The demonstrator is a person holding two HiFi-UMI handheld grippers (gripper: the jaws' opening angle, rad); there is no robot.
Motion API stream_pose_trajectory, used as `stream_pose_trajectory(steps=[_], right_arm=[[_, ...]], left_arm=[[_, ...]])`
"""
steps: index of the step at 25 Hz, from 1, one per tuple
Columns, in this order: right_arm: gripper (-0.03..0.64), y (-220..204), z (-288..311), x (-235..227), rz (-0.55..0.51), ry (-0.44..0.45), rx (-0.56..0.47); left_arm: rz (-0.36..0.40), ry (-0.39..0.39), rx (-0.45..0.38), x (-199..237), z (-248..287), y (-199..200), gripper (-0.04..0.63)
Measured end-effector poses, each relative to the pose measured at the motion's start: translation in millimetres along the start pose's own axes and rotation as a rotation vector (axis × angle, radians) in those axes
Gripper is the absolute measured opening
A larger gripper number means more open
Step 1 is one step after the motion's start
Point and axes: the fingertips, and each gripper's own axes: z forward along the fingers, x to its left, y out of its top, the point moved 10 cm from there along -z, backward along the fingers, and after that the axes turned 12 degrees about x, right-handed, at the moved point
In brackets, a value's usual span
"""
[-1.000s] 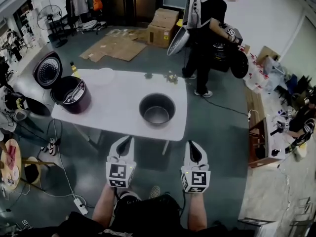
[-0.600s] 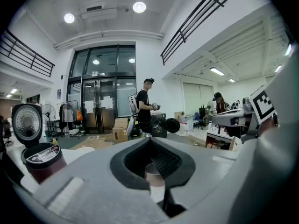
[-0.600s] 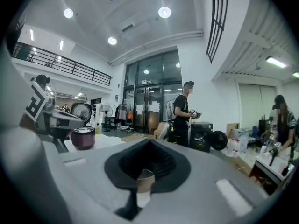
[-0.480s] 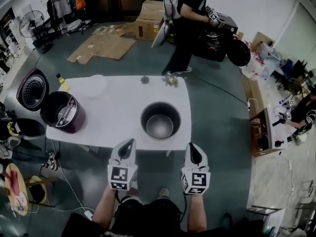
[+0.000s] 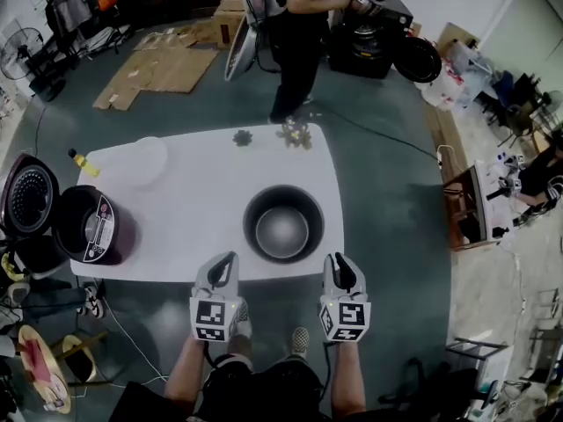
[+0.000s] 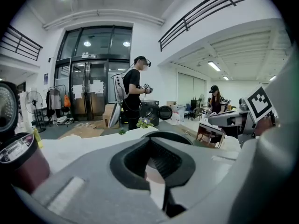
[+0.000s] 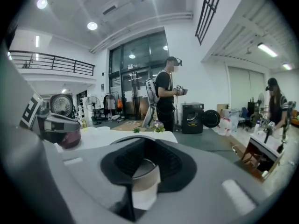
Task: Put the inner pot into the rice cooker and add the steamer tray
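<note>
Left claw (image 5: 228, 261) nearer inner pot (image 5: 282, 225), pot's inside seen only overhead

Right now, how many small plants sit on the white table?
2 on the table, far side: a dark green plant, a flowering plant right of it. None seems hidden.

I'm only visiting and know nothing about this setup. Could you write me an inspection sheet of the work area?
Surface: one white table.
Job's things: inner pot upright near the front edge; rice cooker at the table's left end, lid open; white steamer tray behind it.
Clutter: yellow bottle; small plants.
Grippers: left gripper jaws together, empty; right gripper has just been opening slightly, nothing between its jaws.
Cables: cable across the floor.
Surroundings: person; flattened cardboard.
</note>
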Motion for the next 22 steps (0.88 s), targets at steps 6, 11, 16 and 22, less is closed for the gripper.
stream_pose_trajectory(steps=[6, 11, 16, 22], right_arm=[[0.234, -10.5, 46.2, -7.1, 0.073, -0.01, 0.095], [0.264, -18.6, 78.3, -9.6, 0.121, -0.026, 0.173], [0.264, -27.5, 105.0, -11.5, 0.151, -0.046, 0.244], [0.264, -31.2, 131.2, -11.8, 0.17, -0.053, 0.307]], left_arm=[[0.005, -0.035, 0.06, 8.9, 35.0, -5.7, 0.011], [0.006, -0.061, 0.1, 15.2, 54.3, -12.1, 0.011], [-0.014, -0.073, 0.149, 24.8, 70.2, -28.5, 0.011], [-0.032, -0.085, 0.188, 32.8, 82.4, -34.5, 0.011]])
